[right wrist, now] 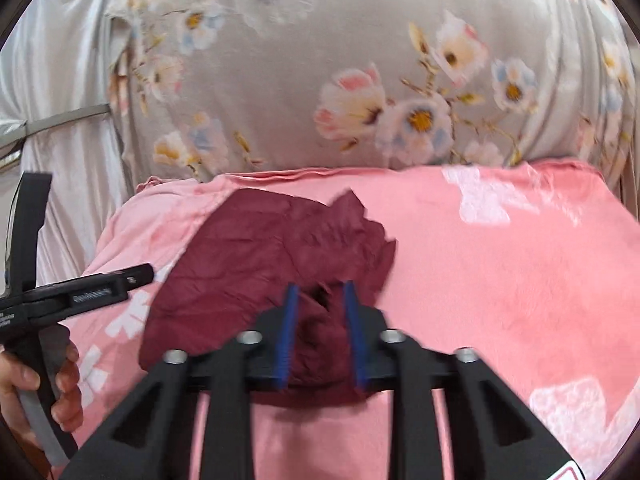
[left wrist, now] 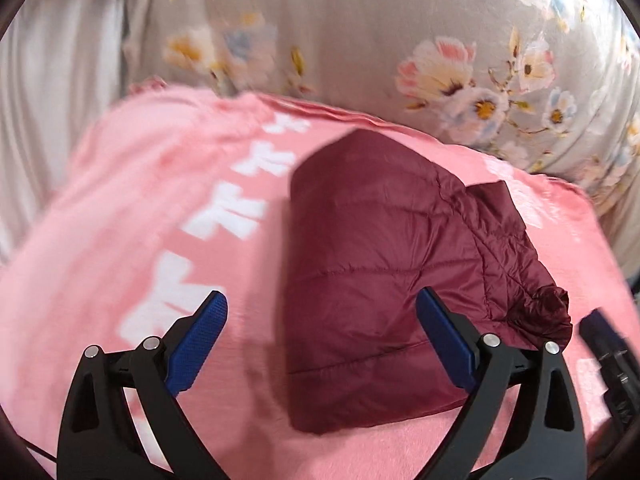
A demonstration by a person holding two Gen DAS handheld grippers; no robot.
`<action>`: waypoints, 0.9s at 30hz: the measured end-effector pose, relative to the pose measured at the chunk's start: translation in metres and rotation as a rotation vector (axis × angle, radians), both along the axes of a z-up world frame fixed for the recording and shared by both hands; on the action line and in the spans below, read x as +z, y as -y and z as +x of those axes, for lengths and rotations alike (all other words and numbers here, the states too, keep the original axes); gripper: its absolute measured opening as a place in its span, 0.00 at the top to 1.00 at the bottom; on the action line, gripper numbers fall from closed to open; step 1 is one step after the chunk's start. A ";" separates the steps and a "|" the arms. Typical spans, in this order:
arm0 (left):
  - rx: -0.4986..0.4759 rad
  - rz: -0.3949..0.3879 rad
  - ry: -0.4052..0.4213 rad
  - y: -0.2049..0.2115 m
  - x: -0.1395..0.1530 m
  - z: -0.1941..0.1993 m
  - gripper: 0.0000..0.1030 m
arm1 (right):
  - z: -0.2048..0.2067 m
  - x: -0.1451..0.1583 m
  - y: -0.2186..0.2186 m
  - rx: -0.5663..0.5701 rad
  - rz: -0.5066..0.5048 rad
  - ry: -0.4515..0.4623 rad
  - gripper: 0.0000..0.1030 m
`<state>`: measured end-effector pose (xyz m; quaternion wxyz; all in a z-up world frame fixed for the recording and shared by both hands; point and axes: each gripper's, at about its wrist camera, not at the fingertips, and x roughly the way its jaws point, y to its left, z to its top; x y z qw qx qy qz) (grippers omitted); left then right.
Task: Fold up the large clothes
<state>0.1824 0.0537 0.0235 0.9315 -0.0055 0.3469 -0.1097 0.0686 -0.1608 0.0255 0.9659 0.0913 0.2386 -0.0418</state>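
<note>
You see a quilted maroon jacket (left wrist: 372, 240) of smooth, faintly shiny fabric on a matt, fleecy pink blanket (left wrist: 120, 208). Beyond lies soft floral-printed cloth (right wrist: 320, 60). Your left gripper (left wrist: 320, 320) pairs ribbed blue pads with matt black plastic.

We are seeing a pink blanket (left wrist: 120, 208) with white patterns lying spread out, a grey floral quilt (right wrist: 320, 60) bunching behind it, touching, and a pale curtain (right wrist: 60, 80) hanging left.
</note>
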 end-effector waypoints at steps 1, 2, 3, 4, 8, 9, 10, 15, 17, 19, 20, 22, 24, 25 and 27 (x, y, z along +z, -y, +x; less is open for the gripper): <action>0.011 0.015 0.002 0.004 0.006 -0.002 0.10 | 0.006 0.003 -0.005 0.008 -0.011 0.000 0.90; 0.014 0.021 -0.003 0.008 0.010 -0.003 0.10 | 0.011 0.003 -0.008 0.003 -0.028 -0.004 0.93; 0.020 0.033 -0.006 0.011 0.012 -0.004 0.10 | 0.017 0.001 -0.010 -0.008 -0.041 -0.016 0.93; 0.029 0.051 -0.003 0.014 0.013 -0.005 0.10 | 0.024 -0.003 -0.010 -0.016 -0.039 -0.034 0.94; 0.053 0.138 0.009 0.027 0.008 -0.005 0.13 | 0.043 -0.021 -0.003 -0.057 -0.018 -0.099 0.97; 0.056 0.145 -0.001 0.029 0.005 -0.003 0.15 | 0.047 -0.027 0.000 -0.064 -0.019 -0.121 0.97; 0.061 0.148 -0.019 0.030 0.000 0.000 0.17 | 0.051 -0.033 0.002 -0.067 -0.018 -0.144 0.97; 0.063 0.149 -0.074 0.031 -0.021 0.010 0.18 | 0.060 -0.063 0.017 -0.089 0.022 -0.246 0.98; 0.060 0.158 -0.087 0.032 -0.031 0.012 0.17 | 0.061 -0.076 0.022 -0.085 0.050 -0.281 0.98; 0.053 0.150 -0.099 0.032 -0.039 0.014 0.17 | 0.061 -0.085 0.023 -0.079 0.051 -0.305 0.98; 0.050 0.143 -0.104 0.032 -0.042 0.015 0.17 | 0.061 -0.089 0.021 -0.077 0.045 -0.312 0.98; 0.044 0.135 -0.109 0.033 -0.049 0.015 0.17 | 0.061 -0.096 0.017 -0.074 0.032 -0.325 0.98; 0.042 0.138 -0.106 0.036 -0.054 0.016 0.16 | 0.064 -0.099 0.017 -0.069 0.036 -0.339 0.98; 0.043 0.142 -0.102 0.038 -0.057 0.015 0.16 | 0.064 -0.100 0.017 -0.068 0.039 -0.343 0.98; 0.047 0.141 -0.100 0.039 -0.062 0.015 0.16 | 0.065 -0.102 0.016 -0.066 0.038 -0.349 0.98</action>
